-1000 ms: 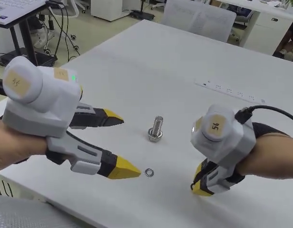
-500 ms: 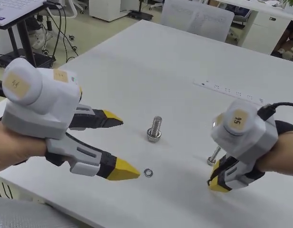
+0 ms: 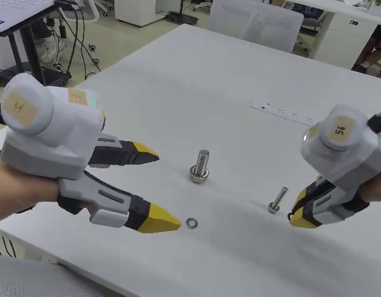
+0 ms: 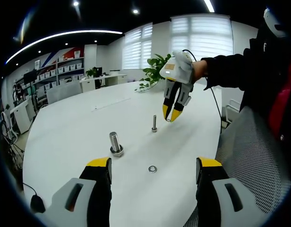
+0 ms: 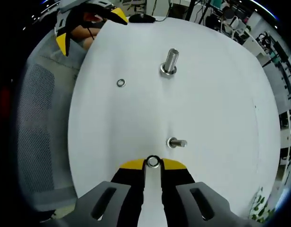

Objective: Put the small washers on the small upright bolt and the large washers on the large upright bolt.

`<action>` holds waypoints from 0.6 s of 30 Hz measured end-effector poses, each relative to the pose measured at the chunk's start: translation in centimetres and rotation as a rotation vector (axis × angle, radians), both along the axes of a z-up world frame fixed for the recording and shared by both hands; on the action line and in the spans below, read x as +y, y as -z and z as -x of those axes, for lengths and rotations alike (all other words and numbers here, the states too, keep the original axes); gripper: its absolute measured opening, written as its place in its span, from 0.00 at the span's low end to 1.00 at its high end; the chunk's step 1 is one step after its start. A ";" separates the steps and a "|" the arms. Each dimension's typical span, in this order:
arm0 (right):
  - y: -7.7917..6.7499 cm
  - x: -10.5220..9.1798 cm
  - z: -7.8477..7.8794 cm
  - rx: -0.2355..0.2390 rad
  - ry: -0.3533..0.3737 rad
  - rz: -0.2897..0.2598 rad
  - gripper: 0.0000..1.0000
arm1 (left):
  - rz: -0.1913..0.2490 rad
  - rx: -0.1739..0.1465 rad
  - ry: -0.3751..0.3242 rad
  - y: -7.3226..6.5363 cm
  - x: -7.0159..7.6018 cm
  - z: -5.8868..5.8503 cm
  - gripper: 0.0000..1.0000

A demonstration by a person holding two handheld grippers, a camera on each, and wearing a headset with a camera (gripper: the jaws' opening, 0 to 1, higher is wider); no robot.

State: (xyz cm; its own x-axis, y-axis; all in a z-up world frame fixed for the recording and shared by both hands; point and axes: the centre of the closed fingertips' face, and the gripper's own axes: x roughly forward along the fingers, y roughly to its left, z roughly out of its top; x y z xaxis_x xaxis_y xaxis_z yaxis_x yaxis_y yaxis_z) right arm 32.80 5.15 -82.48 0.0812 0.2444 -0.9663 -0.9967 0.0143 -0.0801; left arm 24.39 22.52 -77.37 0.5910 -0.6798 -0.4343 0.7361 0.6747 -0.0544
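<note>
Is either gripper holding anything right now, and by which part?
The right gripper pinches a washer by opposite sides of its outer edge, at the jaw tips. The left gripper is open and holds nothing.

Head view down over the table [image 3: 227, 80] — gripper views facing each other across the shared large bolt [image 3: 201, 166]

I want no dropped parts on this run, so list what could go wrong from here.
1. The right gripper pinches a washer at the very tips; it may slip out.
2. The small bolt stands free on its head; a nudge while threading could topple it.
3. The loose washer lies flat on the table, likely hard to lift.
</note>
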 end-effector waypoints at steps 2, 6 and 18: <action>-0.6 0.0 -0.2 -0.007 -0.001 -0.006 0.13 | 0.000 0.000 -0.002 0.0 0.0 0.0 0.72; -1.7 0.2 -0.8 -0.030 -0.010 -0.012 0.13 | -0.001 0.000 -0.001 0.1 -0.1 -0.1 0.72; -2.5 1.7 -2.7 -0.074 -0.027 -0.035 0.13 | -0.002 0.001 -0.001 0.1 -0.2 0.0 0.72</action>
